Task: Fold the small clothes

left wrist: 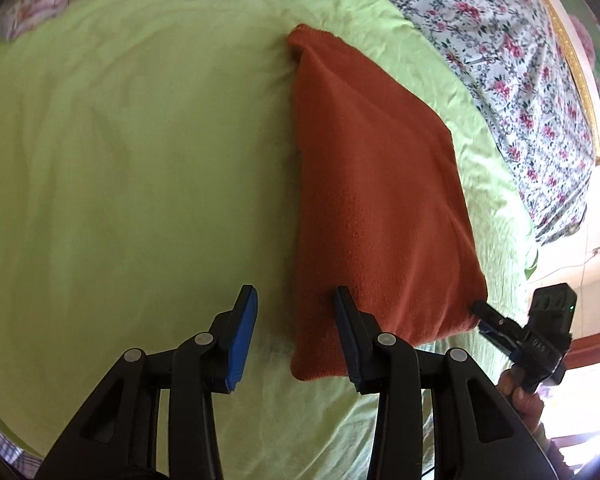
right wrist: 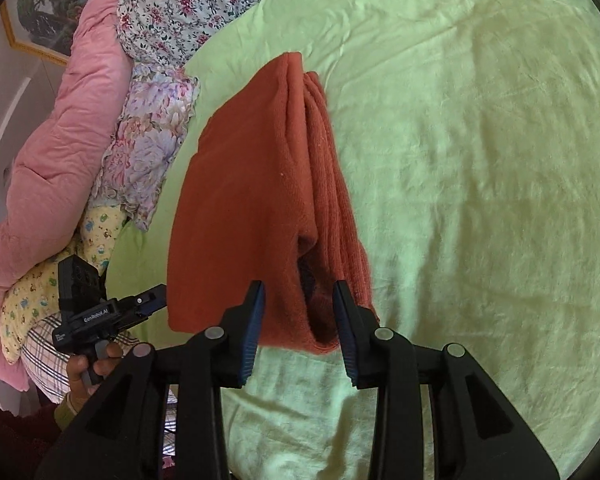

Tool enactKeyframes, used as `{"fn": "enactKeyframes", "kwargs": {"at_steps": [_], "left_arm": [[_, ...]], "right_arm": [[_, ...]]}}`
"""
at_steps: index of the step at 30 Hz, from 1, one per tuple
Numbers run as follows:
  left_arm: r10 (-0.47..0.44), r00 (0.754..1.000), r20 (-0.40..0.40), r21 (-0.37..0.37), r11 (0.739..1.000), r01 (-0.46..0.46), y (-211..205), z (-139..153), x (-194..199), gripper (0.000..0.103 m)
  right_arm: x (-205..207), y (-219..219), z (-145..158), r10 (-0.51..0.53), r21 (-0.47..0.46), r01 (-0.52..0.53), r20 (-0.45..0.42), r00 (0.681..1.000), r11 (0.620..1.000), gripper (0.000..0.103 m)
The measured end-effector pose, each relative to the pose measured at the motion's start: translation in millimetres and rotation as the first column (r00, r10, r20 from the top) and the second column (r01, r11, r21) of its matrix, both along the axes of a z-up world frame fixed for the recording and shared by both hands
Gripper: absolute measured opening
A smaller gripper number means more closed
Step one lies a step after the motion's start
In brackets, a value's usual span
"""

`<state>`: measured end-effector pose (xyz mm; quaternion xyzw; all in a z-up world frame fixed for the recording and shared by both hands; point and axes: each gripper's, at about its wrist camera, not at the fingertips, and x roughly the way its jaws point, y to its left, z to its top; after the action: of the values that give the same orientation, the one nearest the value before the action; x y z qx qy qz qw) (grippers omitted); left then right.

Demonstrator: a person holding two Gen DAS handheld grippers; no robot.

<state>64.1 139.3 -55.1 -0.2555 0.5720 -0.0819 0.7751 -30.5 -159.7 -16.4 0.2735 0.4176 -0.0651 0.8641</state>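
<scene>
A: Nearest us, both claws are apart and empty. The left gripper [left wrist: 296,334] has its 2 pads standing off the near corner of the orange cloth [left wrist: 376,184], one finger over bare sheet, the other over the cloth's edge.

B: And the right gripper [right wrist: 300,330]?

A: Jaws apart too, straddling the near end where the layers gape. Nothing pinched that I can see, no fabric lifted.

B: So the cloth just lies there?

A: Flat on the green sheet [right wrist: 480,160], folded into a long narrow stack, running away from us. I'd say it sits mid-bed so each hand can reach a near corner.

B: Another fold coming?

A: My guess: bring the near end over to the far end. The loose layers on that side could slip apart.

B: Beyond it?

A: The floral bedding [right wrist: 172,12] and the pink quilt [right wrist: 60,128], bunched at the bed's far edge, well apart from the work.
</scene>
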Motion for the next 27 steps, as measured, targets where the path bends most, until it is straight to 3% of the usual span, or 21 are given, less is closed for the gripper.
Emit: {"fn": "enactKeyframes", "kwargs": {"at_steps": [1,3,4,8,12,15,18,20,22,27], "left_arm": [[0.003,1.000,-0.005,0.001,1.000,-0.003,-1,-1,0,0.040],[0.004,1.000,-0.007,-0.010,1.000,-0.004,0,0,1,0.040],[0.002,1.000,-0.004,-0.023,1.000,-0.002,-1,3,0,0.040],[-0.024,1.000,0.010,-0.070,0.997,0.025,-10,12,6,0.040],[-0.091,0.995,-0.029,0.064,0.994,0.092,-33,5,10,0.039],[-0.093,0.993,-0.066,0.045,0.994,0.096,-39,-6,6,0.038],[-0.109,0.991,-0.082,0.071,0.991,0.115,-49,-14,5,0.037],[-0.111,0.990,-0.084,0.090,0.989,0.118,-52,-23,5,0.037],[-0.092,0.992,-0.086,0.062,0.993,0.098,-47,-26,6,0.037],[-0.115,0.989,-0.088,0.064,0.991,0.121,-42,-19,5,0.037]], "right_arm": [[1,-2,-2,0.001,0.005,-0.001,-0.008,1.000,1.000,0.035],[4,-2,-2,0.015,-0.007,-0.015,-0.023,1.000,1.000,0.008],[6,-1,1,0.028,-0.015,-0.029,-0.033,0.999,0.999,0.005],[7,8,28,0.082,-0.071,-0.081,-0.002,0.997,0.994,0.005],[7,9,43,0.113,-0.136,-0.113,-0.013,0.994,0.984,0.005],[10,-1,27,0.090,-0.206,-0.108,-0.098,0.991,0.973,0.005],[9,-15,1,0.052,-0.237,-0.092,-0.169,0.984,0.967,0.004],[9,-24,-10,0.025,-0.207,-0.062,-0.177,0.984,0.976,0.004],[13,-24,-14,0.011,-0.201,-0.048,-0.179,0.984,0.978,0.004],[12,-23,-5,-0.002,-0.183,-0.032,-0.180,0.984,0.983,0.011]]}}
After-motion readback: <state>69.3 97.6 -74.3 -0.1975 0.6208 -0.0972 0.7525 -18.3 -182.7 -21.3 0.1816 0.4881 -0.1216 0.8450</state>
